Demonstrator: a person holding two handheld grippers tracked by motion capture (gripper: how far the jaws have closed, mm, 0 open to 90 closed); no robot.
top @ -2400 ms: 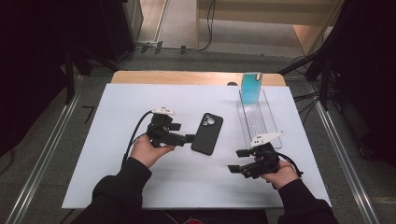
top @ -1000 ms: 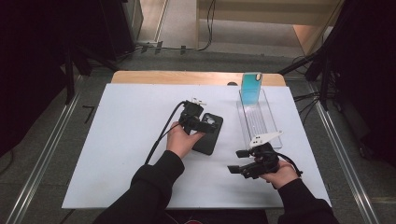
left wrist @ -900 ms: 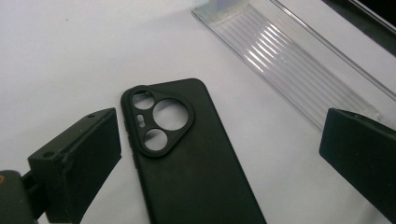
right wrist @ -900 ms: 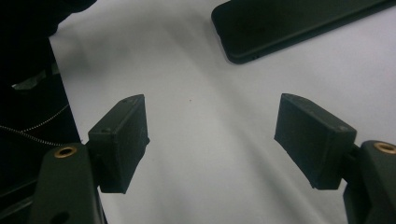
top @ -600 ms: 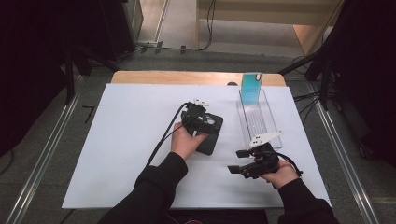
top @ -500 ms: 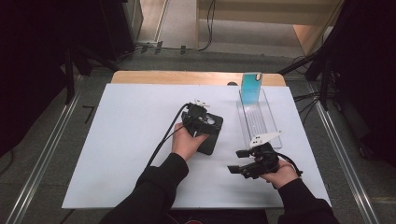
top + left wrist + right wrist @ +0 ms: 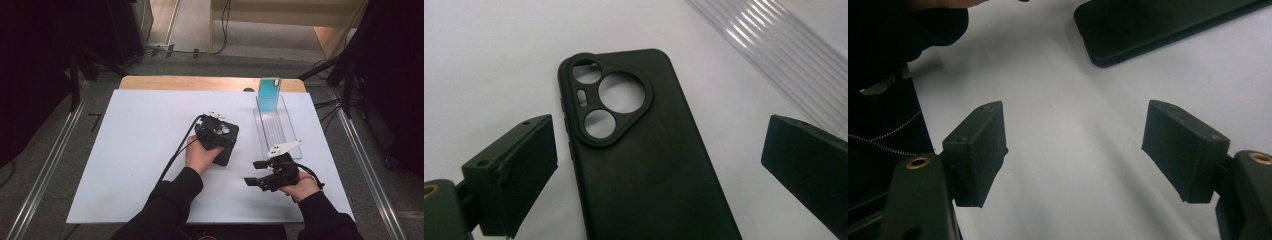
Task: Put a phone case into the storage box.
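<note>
High view: black phone case (image 7: pixel 226 145) flat on the white table (image 7: pixel 135 150), mid-board, under the left gripper (image 7: pixel 214 131); left gripper view: matte, round camera cutouts, between jaws spread wide, just opened, untouched; right gripper view: right gripper (image 7: pixel 1075 150) gaping, empty.

Phone case (image 7: pixel 644 165) lower end cut off by frame edge (left gripper view).

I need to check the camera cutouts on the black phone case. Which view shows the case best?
The left gripper view: the black phone case lies close up between the open jaws, cutouts sharp. The high view shows it small, partly covered by the left gripper. The right gripper view catches one end.
</note>
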